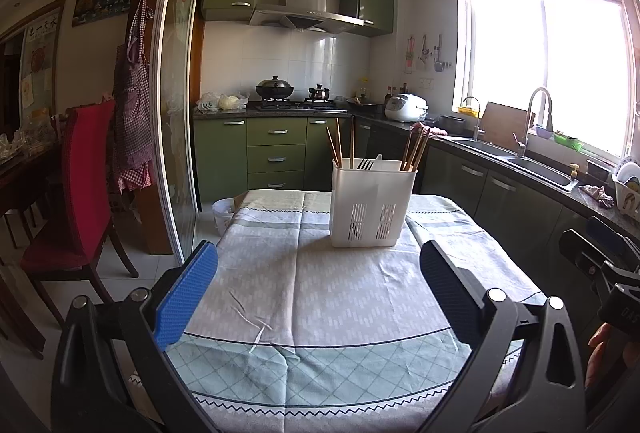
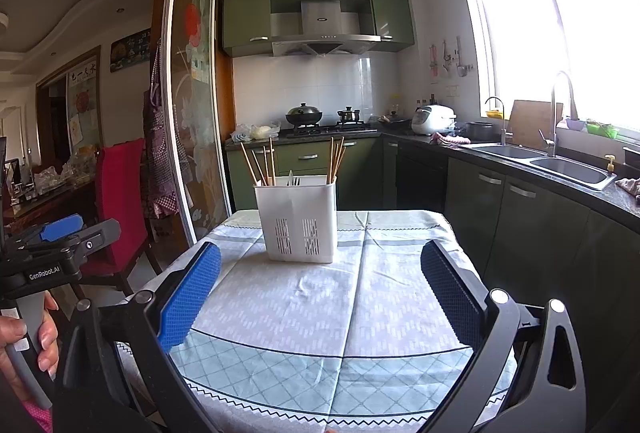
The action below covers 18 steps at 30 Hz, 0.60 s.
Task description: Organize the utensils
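chopsticks [image 1: 340, 147] upright in caddy [image 1: 370, 211] | left gripper [image 1: 318, 289], right gripper [image 2: 320, 293] wide apart, empty

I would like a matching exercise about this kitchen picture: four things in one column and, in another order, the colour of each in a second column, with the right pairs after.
Things:
1. utensil holder
2. chair
3. lower cabinets
4. wok

Colours:
a. green
b. black
c. white
d. red

Right pairs: 1-c, 2-d, 3-a, 4-b.

The utensil holder stands on the table with wooden chopsticks upright in it. Both the left gripper and the right gripper are open and hold nothing.
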### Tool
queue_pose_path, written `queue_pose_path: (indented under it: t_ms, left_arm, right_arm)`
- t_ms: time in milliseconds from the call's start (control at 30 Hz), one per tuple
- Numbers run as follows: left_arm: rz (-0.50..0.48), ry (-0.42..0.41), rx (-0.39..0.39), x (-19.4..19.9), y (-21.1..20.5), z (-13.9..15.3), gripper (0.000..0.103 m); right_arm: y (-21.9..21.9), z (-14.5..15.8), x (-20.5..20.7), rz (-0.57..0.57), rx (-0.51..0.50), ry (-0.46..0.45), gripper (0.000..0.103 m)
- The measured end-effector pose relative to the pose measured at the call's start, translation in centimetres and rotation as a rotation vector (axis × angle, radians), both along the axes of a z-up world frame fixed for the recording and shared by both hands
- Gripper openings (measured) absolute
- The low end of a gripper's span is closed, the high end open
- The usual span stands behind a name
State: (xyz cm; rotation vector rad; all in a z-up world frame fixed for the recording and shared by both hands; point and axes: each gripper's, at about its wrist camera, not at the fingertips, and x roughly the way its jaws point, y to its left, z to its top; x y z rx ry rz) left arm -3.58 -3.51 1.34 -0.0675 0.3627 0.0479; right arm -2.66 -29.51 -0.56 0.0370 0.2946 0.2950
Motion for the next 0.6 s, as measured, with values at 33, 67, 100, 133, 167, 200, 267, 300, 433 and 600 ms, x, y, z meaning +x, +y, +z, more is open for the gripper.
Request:
queue_pose_path:
  t_ms: [33, 67, 100, 133, 167, 200, 267, 300, 433, 600]
  left_arm:
    - [0.000, 0.000, 0.000, -0.03, 0.02, -0.03, 0.096]
    - [-0.001, 0.000, 0.001, -0.04, -0.01, -0.03, 0.096]
    - [-0.001, -0.001, 0.001, -0.10, -0.01, -0.05, 0.096]
    - [-0.001, 0.001, 0.000, -0.07, 0.01, -0.04, 0.096]
    - [-0.001, 0.001, 0.000, -0.06, 0.00, -0.05, 0.096]
    - [0.000, 0.001, 0.000, -0.08, 0.00, -0.06, 0.096]
    - [0.000, -0.001, 0.001, -0.11, -0.03, -0.04, 0.096]
    - [-0.001, 0.000, 0.001, -0.08, -0.01, -0.04, 0.096]
    - [-0.001, 0.001, 0.001, -0.07, -0.02, -0.05, 0.096]
    - [0.009, 0.014, 0.008, -0.02, -0.06, -0.17, 0.096]
  right_arm:
    - [0.02, 0.00, -0.01, -0.001, 0.000, -0.001, 0.099]
    - [0.01, 0.00, 0.01, 0.000, 0.000, 0.001, 0.099]
    - [-0.04, 0.01, 0.03, 0.001, 0.002, 0.001, 0.099]
    - [-0.04, 0.00, 0.03, 0.002, 0.004, 0.002, 0.099]
    - [-0.01, 0.00, 0.03, 0.001, 0.004, 0.002, 0.099]
    - [-0.02, -0.01, 0.04, 0.001, 0.004, 0.002, 0.099]
    - [-0.01, -0.02, 0.04, 0.002, 0.006, 0.002, 0.099]
    - [0.01, -0.02, 0.05, 0.002, 0.006, 0.002, 0.099]
    - [0.03, -0.03, 0.04, 0.002, 0.005, 0.003, 0.099]
    - [0.16, -0.04, 0.06, 0.002, 0.005, 0.004, 0.099]
